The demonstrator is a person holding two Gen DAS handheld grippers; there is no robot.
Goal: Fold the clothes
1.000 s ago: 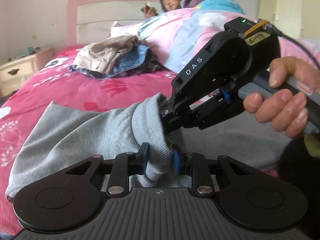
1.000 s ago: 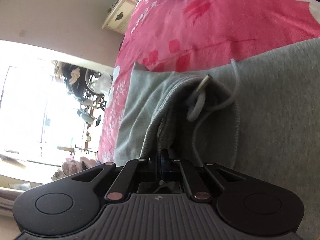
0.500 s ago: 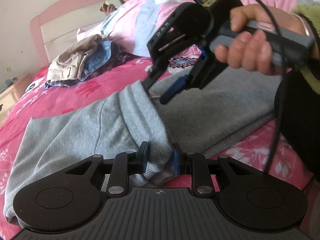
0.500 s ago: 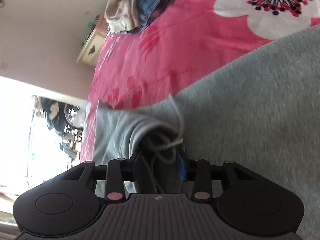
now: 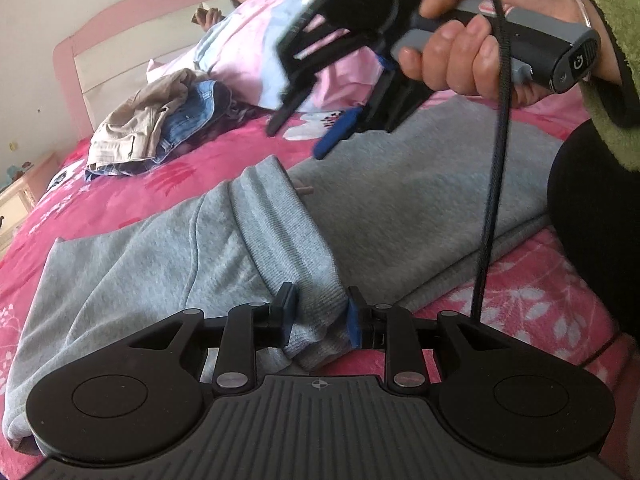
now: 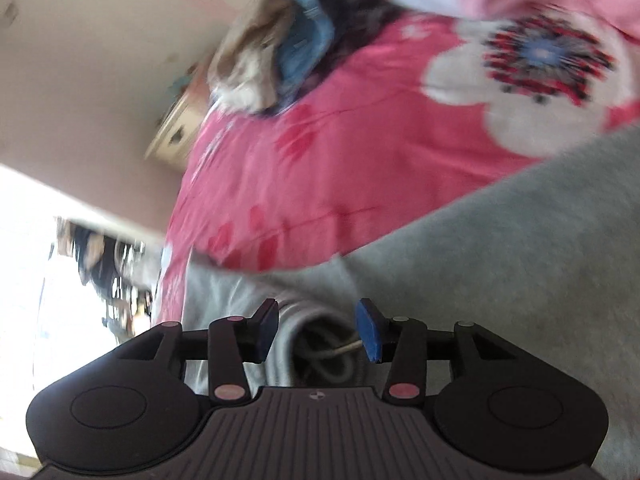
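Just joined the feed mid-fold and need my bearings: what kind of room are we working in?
A home bedroom, most likely. The grey garment lies on a bed with a pink floral cover, backed by a pink headboard, with a small cream bedside cabinet at the side.

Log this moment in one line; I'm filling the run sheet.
left gripper: shut on grey sweatpants waistband | right gripper: opening, empty, above waistband

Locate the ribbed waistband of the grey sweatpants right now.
In the left wrist view the ribbed waistband runs up the middle, its near end pinched in the left gripper. Its far end lies below the right gripper, which is opening with nothing between its pads.
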